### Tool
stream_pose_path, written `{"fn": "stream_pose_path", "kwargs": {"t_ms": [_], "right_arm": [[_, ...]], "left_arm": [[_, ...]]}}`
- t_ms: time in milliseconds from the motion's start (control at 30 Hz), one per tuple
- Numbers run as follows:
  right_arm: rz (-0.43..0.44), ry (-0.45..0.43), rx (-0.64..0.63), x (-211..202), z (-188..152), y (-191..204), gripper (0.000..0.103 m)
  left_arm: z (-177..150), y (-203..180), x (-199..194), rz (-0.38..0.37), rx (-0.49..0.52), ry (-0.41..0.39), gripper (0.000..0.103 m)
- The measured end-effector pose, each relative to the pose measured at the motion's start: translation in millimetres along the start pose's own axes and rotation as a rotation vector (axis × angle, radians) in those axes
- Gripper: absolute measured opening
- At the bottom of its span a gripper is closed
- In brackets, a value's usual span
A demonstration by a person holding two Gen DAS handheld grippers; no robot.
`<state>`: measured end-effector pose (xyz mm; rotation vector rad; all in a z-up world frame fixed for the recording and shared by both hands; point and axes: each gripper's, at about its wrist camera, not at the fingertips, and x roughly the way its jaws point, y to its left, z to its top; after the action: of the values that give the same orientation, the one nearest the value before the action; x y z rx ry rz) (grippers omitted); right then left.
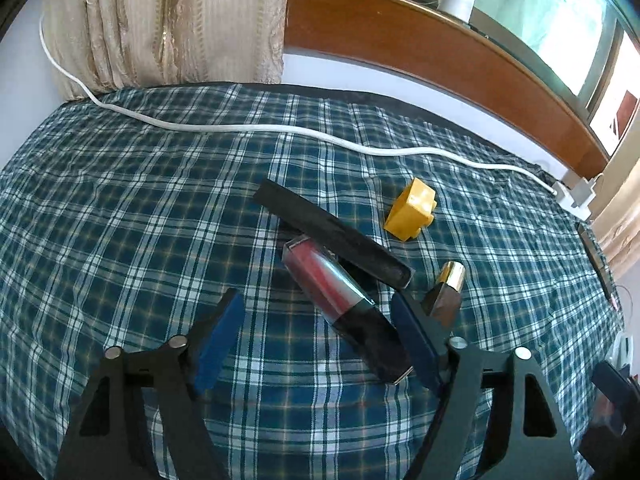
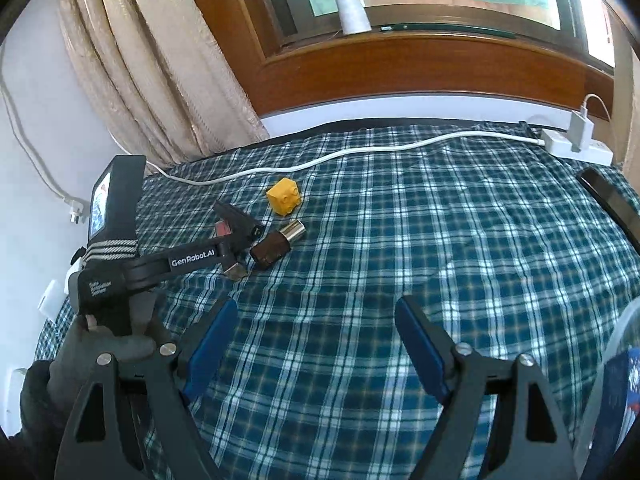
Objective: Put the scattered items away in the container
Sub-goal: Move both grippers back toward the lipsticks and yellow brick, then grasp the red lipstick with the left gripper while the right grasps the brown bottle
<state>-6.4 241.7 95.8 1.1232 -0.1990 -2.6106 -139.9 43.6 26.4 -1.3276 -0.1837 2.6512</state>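
A red lip gloss tube with a black cap (image 1: 344,300) lies on the plaid cloth (image 1: 120,220) between my open left gripper's (image 1: 320,332) fingers, close to the right finger (image 1: 416,344). A long black bar (image 1: 332,234) lies just behind it. A brown bottle with a gold cap (image 1: 446,292) lies right of the right finger, and a yellow toy brick (image 1: 411,210) sits farther back. In the right wrist view the left gripper (image 2: 236,248) reaches over the tube, beside the bottle (image 2: 278,245) and brick (image 2: 284,196). My right gripper (image 2: 314,336) is open and empty above bare cloth.
A white cable (image 1: 280,132) runs across the back of the cloth to a power strip (image 2: 576,146). Curtain (image 1: 160,20) and wooden window frame (image 1: 440,52) stand behind. A dark phone (image 2: 612,200) lies at the right edge. A container rim (image 2: 616,360) shows at lower right.
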Motion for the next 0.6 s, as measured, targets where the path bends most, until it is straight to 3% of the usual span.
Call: {"fn": "stream_pose_path", "kwargs": {"t_ms": [67, 267, 600], "right_arm": [[-0.008, 0.007, -0.009, 8, 4, 3, 0.084], [-0.008, 0.052, -0.013, 37, 11, 10, 0.084], [0.003, 0.117, -0.014, 80, 24, 17, 0.084]], "left_arm": [[1, 2, 1, -0.010, -0.003, -0.006, 0.059], [2, 9, -3, -0.035, 0.015, -0.017, 0.026], [0, 19, -9, -0.032, 0.025, -0.033, 0.024]]}}
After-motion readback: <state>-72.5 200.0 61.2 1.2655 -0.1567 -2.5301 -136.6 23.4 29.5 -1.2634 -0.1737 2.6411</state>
